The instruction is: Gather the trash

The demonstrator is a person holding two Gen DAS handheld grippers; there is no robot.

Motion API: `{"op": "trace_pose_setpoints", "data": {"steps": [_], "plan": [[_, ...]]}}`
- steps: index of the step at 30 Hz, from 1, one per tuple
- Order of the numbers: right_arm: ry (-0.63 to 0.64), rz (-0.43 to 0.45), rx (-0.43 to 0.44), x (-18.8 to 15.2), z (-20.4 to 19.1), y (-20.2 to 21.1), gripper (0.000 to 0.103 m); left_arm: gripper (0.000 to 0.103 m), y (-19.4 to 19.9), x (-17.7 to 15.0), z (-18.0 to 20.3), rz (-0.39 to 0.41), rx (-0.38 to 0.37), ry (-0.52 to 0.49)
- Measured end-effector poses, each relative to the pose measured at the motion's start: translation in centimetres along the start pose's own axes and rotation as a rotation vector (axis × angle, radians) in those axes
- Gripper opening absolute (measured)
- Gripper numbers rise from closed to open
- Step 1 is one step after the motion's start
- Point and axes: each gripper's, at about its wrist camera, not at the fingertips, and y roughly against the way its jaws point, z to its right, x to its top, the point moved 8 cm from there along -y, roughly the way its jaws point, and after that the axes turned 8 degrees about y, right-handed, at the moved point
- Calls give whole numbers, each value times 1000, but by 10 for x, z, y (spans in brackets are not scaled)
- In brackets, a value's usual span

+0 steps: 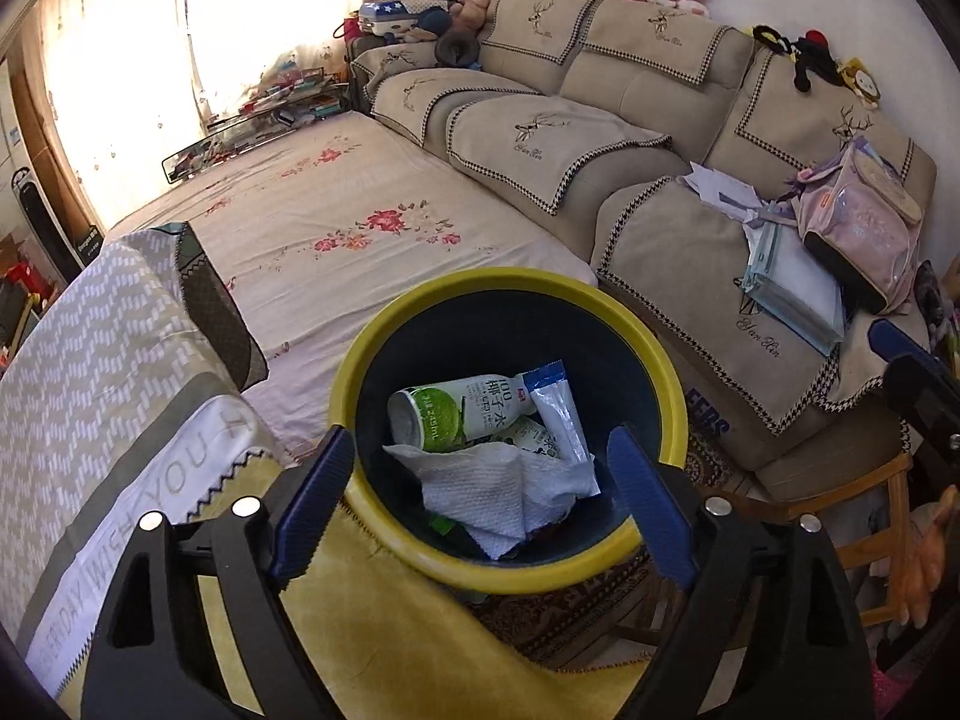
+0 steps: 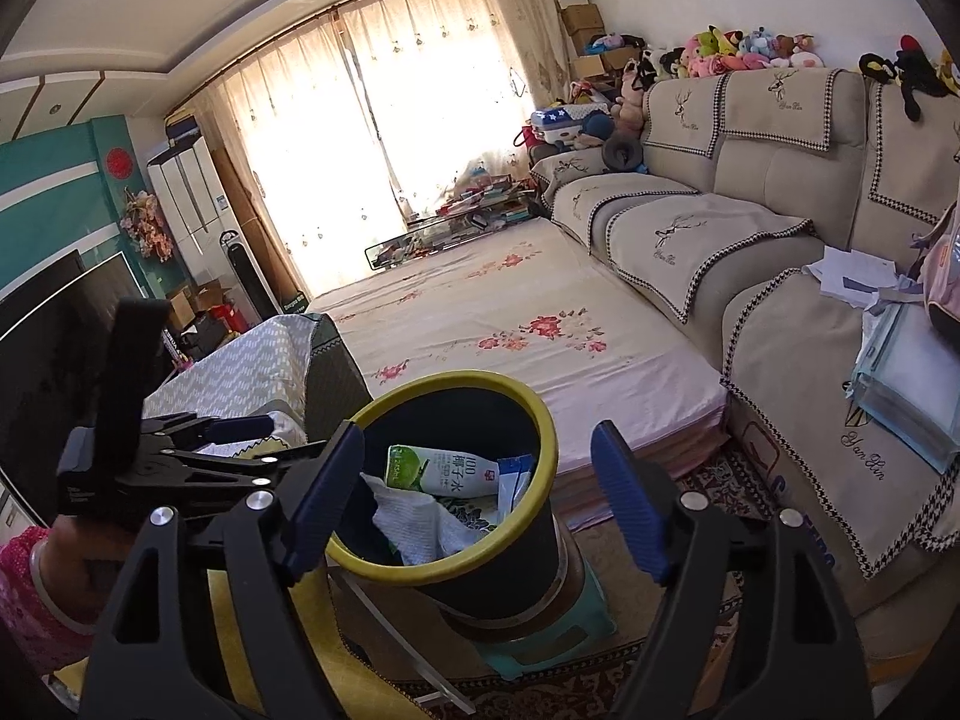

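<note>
The bin (image 1: 507,576) stood on a small stool (image 2: 576,630) beside the bed (image 1: 336,252), already holding a carton (image 1: 456,414), a tissue (image 1: 492,492) and a sachet (image 1: 558,414). Perched that high, it looked easy to tip: a careless knock on the yellow rim from either tool could have spilled the trash onto the rug (image 2: 570,690). The left gripper (image 1: 480,504) hovered over the bin mouth, its fingers (image 1: 318,498) wide apart, holding and touching nothing. The right gripper (image 2: 477,498) hung nearby, fingers (image 2: 630,504) equally spread and empty.
</note>
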Motion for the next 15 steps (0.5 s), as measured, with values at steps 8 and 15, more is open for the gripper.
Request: {"op": "trace_pose_setpoints", "data": {"steps": [8,15], "plan": [[107,4,78,5,-58,7,77,98,120,-54,-80,133,81,172],[218,40,132,12,-122,29,86,98,248,-128,-170,312,351,372]]}}
